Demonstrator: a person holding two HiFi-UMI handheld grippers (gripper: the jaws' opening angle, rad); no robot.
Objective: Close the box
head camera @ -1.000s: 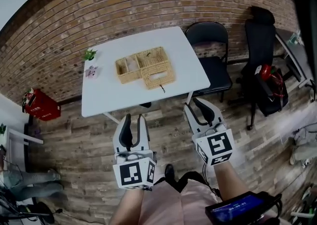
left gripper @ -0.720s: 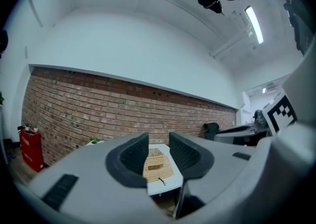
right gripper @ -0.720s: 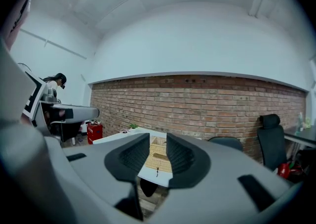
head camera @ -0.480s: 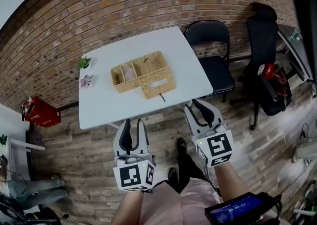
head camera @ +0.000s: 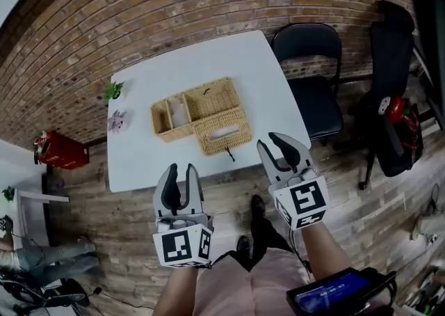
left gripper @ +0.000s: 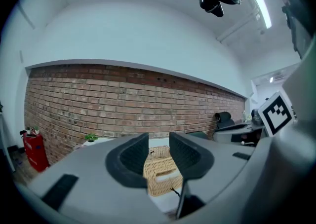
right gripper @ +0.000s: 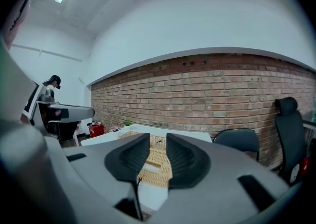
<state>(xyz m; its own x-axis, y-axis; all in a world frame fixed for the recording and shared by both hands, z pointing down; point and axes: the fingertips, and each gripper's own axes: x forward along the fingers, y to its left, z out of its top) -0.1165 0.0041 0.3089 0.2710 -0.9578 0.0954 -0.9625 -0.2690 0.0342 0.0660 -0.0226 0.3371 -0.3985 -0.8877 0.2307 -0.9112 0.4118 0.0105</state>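
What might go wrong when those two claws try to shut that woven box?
The lid seems to lie flat on the table, so a jaw may struggle to get under it. The wicker box sits loose, so pushing the lid could slide it across the table. The dark cord at the lid's edge might get trapped.

White tabletop (head camera: pixel 257 78) carries one open wicker box (head camera: pixel 201 116), near centre. Green plant (head camera: pixel 113 90) and pink item (head camera: pixel 115 122) stand at its left edge.
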